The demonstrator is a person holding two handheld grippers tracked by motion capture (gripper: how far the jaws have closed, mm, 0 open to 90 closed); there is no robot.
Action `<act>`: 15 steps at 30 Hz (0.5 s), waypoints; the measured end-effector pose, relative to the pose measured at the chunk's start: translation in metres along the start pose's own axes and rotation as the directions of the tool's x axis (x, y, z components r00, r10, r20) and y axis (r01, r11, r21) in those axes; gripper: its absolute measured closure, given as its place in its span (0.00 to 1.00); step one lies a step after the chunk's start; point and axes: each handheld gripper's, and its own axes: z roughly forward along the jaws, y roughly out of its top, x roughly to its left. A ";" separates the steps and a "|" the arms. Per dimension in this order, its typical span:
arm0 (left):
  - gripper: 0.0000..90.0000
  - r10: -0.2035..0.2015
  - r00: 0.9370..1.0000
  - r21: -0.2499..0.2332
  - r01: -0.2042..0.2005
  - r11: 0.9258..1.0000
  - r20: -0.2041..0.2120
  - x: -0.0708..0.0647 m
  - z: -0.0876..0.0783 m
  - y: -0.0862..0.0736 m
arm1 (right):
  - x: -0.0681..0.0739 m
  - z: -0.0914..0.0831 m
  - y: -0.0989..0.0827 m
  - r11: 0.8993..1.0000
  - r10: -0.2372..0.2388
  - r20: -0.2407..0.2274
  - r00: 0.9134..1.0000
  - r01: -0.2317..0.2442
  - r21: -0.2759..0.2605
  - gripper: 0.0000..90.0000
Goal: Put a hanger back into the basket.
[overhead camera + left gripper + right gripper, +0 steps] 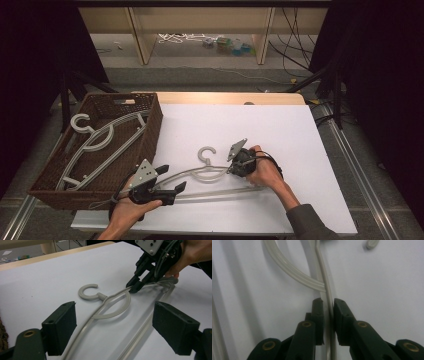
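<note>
The grey hanger (pixel 212 172) lies flat on the white counter (pixel 280 130), long axis running left to right between both hands. The right claw (pixel 328 312) pinches its upper arm near the hook; the left claw (pixel 113 322) gapes wide over its left end, gripping nothing.

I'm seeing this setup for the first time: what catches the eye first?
A pale plastic hanger lies on the white table, its upper arm pinched by the right gripper. The left gripper stands open by its other end, and a brown wicker basket at the left holds more hangers.
</note>
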 end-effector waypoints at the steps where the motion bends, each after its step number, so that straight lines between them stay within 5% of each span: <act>1: 0.22 -0.015 1.000 0.004 0.015 1.000 -0.009 -0.001 -0.001 0.000 | 0.002 -0.001 0.000 0.999 -0.035 0.008 0.999 0.035 0.002 0.90; 5: 0.22 -0.012 1.000 0.006 0.012 1.000 -0.011 0.003 0.000 0.000 | 0.007 -0.006 -0.001 0.996 -0.090 0.021 0.996 0.090 0.006 0.91; 12: 0.23 0.018 0.999 0.019 -0.017 1.000 -0.028 0.004 0.003 0.002 | 0.014 -0.023 -0.002 0.992 -0.114 0.075 0.991 0.117 -0.040 0.91; 15: 0.23 0.001 0.999 0.023 -0.001 1.000 -0.034 0.004 0.005 0.003 | 0.016 -0.032 -0.002 0.990 -0.122 0.102 0.987 0.129 -0.057 0.91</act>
